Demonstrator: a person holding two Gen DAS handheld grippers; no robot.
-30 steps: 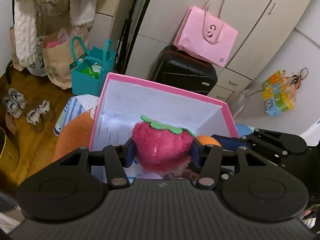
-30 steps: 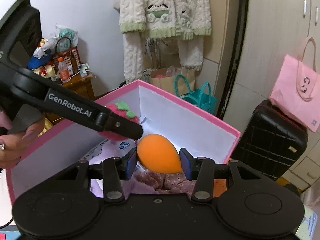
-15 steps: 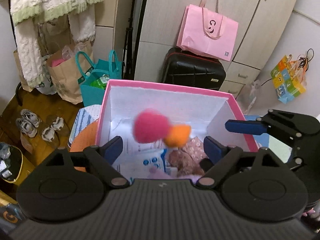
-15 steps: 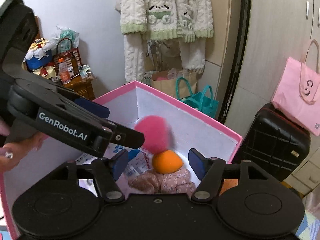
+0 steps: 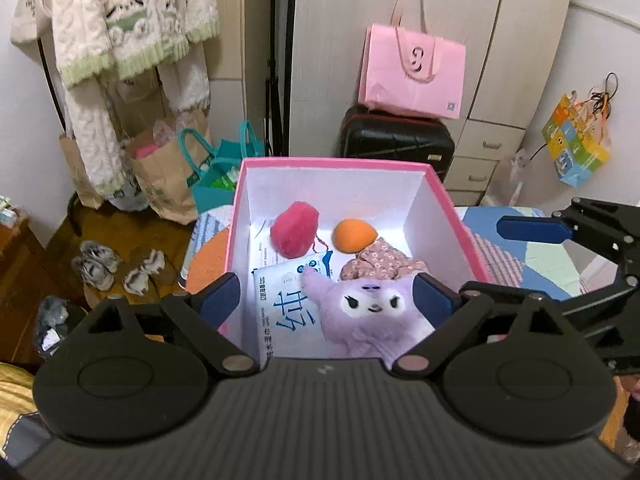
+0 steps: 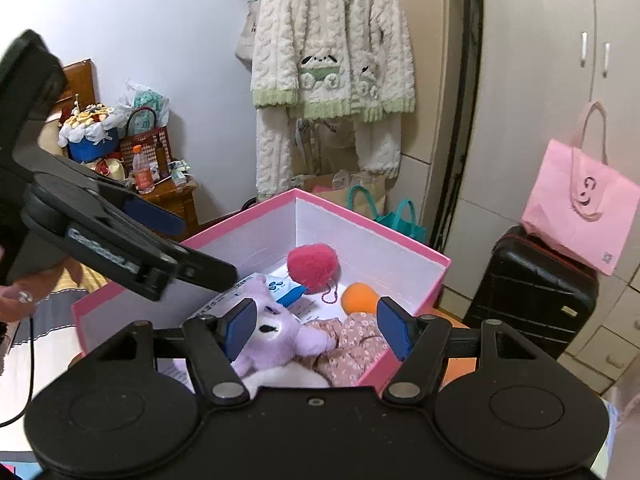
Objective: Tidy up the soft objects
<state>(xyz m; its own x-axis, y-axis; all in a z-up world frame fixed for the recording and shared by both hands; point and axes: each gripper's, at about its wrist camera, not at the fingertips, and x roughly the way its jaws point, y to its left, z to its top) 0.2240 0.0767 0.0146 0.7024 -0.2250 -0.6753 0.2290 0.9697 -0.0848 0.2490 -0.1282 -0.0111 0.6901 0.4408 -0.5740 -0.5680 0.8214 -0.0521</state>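
A pink box [image 5: 452, 204] with white inner walls holds a pink plush strawberry [image 5: 294, 230], an orange soft egg [image 5: 354, 234], a purple plush [image 5: 370, 312], a floral cloth [image 5: 384, 260] and a blue-and-white packet [image 5: 288, 300]. My left gripper [image 5: 326, 300] is open and empty above the box's near edge. My right gripper [image 6: 316, 326] is open and empty above the box [image 6: 400, 240]. The strawberry [image 6: 314, 262], egg [image 6: 360, 298] and purple plush [image 6: 276, 336] also show in the right wrist view. The right gripper also shows at the right of the left wrist view [image 5: 532, 228].
A black suitcase [image 5: 398, 142] with a pink bag [image 5: 412, 68] on it stands behind the box by the wardrobe. Teal [image 5: 224, 168] and brown paper bags [image 5: 164, 176] sit at the back left under a hanging knit cardigan [image 6: 332, 60]. Shoes [image 5: 120, 266] lie on the wooden floor.
Both grippers opened and pulled back and up. The strawberry left my left gripper and the orange egg my right; both fell and now lie at the far end of the box.
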